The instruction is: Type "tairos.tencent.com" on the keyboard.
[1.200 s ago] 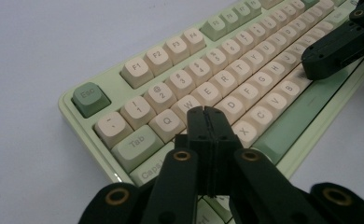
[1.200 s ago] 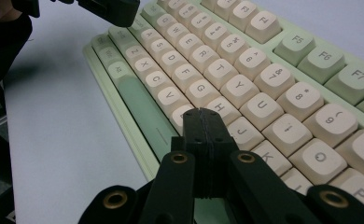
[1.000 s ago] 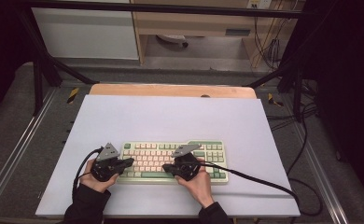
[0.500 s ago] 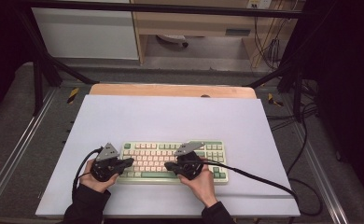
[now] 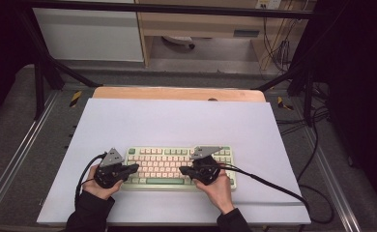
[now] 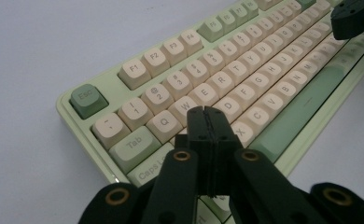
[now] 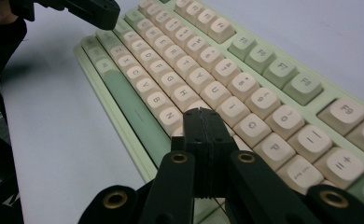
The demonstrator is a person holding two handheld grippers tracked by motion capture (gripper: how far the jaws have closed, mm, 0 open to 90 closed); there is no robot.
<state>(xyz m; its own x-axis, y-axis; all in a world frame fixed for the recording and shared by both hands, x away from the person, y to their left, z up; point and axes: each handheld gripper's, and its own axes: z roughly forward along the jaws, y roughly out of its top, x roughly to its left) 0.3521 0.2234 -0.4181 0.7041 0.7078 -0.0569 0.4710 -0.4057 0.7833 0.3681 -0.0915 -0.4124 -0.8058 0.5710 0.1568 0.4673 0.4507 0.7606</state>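
Note:
A pale green keyboard [image 5: 177,166] with cream keys lies on the white mat [image 5: 177,121], near its front edge. My left gripper [image 5: 134,167] is held at the keyboard's left end and points right. In the left gripper view its jaws [image 6: 205,113] are pressed together with nothing between them, their tips over the letter keys just below Q and W. My right gripper [image 5: 182,170] points left over the keyboard's right half. Its jaws [image 7: 203,114] are also shut and empty, above the keys near N and J. I cannot tell whether either tip touches a key.
The mat covers a wooden table [image 5: 177,93] set in a metal frame. The right gripper's black cable [image 5: 273,186] trails over the mat's front right corner. The left gripper's cable [image 5: 82,176] loops by the left hand. Bare mat stretches behind the keyboard.
The right gripper has shifted a little to the right along the keyboard and lifted slightly. The left gripper has stayed where it was, and both pairs of jaws remain shut.

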